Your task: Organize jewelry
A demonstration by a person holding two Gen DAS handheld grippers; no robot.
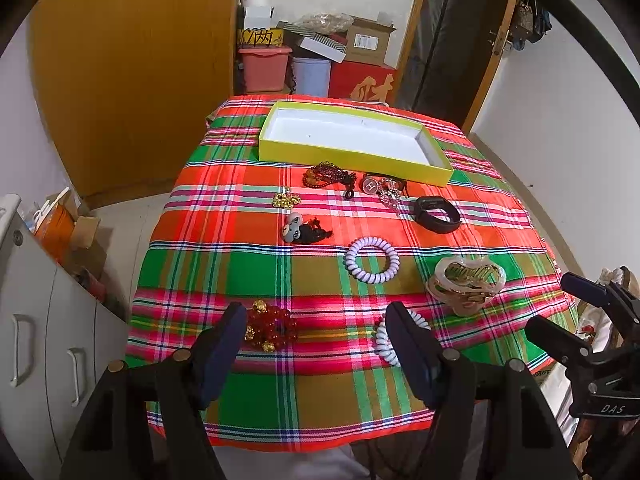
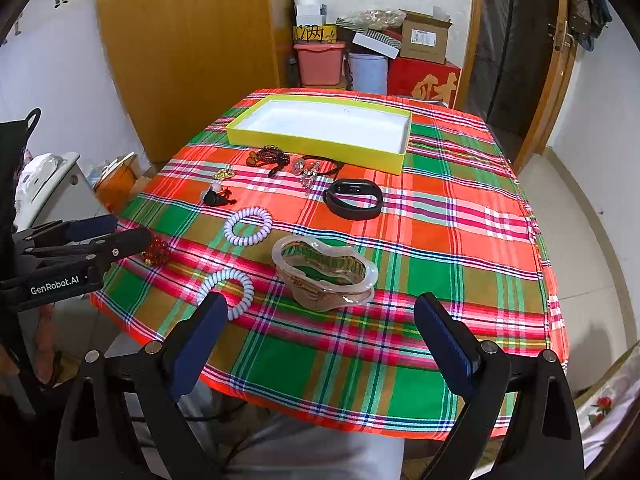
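A: Where is the box [image 1: 434, 160] now?
B: It is at the upper centre of both frames, on the far part of the plaid cloth [image 2: 460, 240]. It is yellow outside, white inside, and nothing lies in it.

A: And the jewelry?
B: All on the cloth, in front of the box. Dark beads [image 1: 330, 174] and a small charm [image 1: 370, 186] lie just beside its near wall. A black band [image 2: 354, 198] is near the middle of the right view. Below it are a lilac coil [image 2: 248, 226], a clear claw clip [image 2: 326, 272] and a white coil [image 2: 228, 290]. A red bead bracelet [image 1: 270, 328] lies at the lower left of the left view.

A: How are the grippers?
B: The left gripper [image 1: 316, 312] has its fingers apart, holding nothing; the bracelet shows beside its left finger. The right gripper [image 2: 318, 302] is also spread wide and empty, low in its frame, with the white coil by its left finger.
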